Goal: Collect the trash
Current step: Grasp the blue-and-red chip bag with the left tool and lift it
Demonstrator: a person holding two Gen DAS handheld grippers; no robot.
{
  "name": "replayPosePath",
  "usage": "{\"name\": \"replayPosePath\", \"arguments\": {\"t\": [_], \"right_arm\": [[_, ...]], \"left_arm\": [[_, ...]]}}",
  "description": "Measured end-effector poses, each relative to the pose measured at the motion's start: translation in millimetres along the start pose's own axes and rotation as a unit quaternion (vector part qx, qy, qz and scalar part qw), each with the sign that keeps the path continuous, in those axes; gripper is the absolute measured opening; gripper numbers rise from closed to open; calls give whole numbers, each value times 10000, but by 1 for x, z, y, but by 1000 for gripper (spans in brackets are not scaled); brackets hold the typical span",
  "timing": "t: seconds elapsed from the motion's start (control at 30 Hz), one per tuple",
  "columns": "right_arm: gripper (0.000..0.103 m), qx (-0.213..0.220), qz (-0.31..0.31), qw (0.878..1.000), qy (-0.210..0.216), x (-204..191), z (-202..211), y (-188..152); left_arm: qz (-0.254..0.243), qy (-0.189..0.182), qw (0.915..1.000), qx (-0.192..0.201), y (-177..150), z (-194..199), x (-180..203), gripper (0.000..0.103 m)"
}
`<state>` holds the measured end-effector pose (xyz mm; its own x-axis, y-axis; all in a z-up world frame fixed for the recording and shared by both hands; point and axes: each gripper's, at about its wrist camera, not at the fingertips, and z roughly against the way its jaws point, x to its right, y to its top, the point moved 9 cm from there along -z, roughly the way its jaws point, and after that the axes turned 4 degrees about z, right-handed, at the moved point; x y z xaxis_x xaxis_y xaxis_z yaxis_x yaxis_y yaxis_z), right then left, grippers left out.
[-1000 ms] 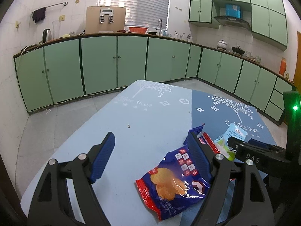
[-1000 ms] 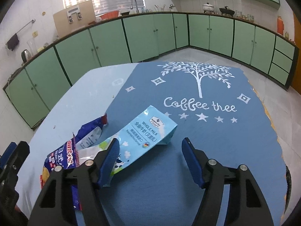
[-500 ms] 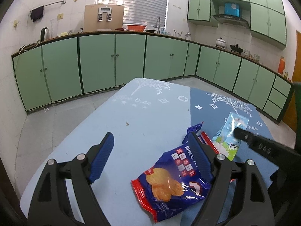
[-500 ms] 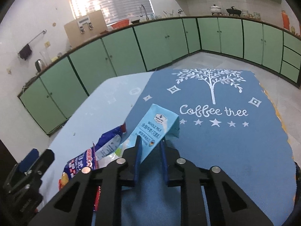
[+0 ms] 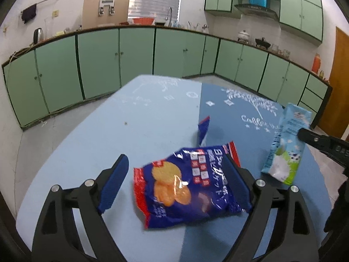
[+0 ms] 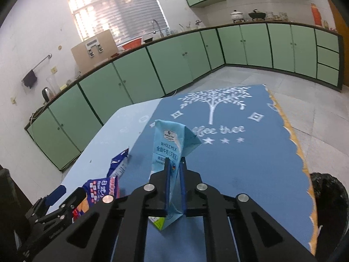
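Above the blue table mat (image 6: pixel 250 163), the flattened milk carton (image 6: pixel 169 144) hung upright, pinched low on its body by the right gripper (image 6: pixel 174 183), whose jaws had just been closing onto it. Carrying it well probably meant keeping that pinch firm until over the dark bin (image 6: pixel 329 198) beside the mat. Left of the carton, the left gripper (image 5: pixel 174 185) stood spread, jaws just opening, straddling the snack wrapper (image 5: pixel 187 185) unclamped.

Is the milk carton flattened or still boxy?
Flattened: the right gripper pinches the milk carton nearly shut, its sides creased.
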<state>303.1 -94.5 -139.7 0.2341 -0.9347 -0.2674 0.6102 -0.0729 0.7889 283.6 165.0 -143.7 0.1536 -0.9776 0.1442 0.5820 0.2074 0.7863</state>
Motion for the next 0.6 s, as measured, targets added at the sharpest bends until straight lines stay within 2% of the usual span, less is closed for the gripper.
{"name": "replayPosePath", "arguments": {"t": [0.17,0.23,0.27,0.33,0.37,0.43,0.6], "right_arm": [[8,32,-48,10000,42,8,8,-4],[8,46,-42,10000,76,6,10,-6],[8,52,-35,9999,85,5,10,-6],[8,57,-35,9999,100,5,11,-6],[8,57,-35,9999,105,5,12,-6],[8,61,-40,9999,104,6,13,-7],[7,78,-56,9999,96,10,18,-8]], "left_arm": [[85,164,9994,-286,-8,-9,0,85],[164,99,9990,-396,-12,-12,0,83],[193,61,9987,-464,-14,-13,1,77],[223,-32,9979,-615,-18,-17,3,40],[240,-72,9974,-673,-20,-19,4,32],[257,-208,9965,-773,-24,-22,9,3],[147,-299,9985,-438,-20,-10,16,0]]}}
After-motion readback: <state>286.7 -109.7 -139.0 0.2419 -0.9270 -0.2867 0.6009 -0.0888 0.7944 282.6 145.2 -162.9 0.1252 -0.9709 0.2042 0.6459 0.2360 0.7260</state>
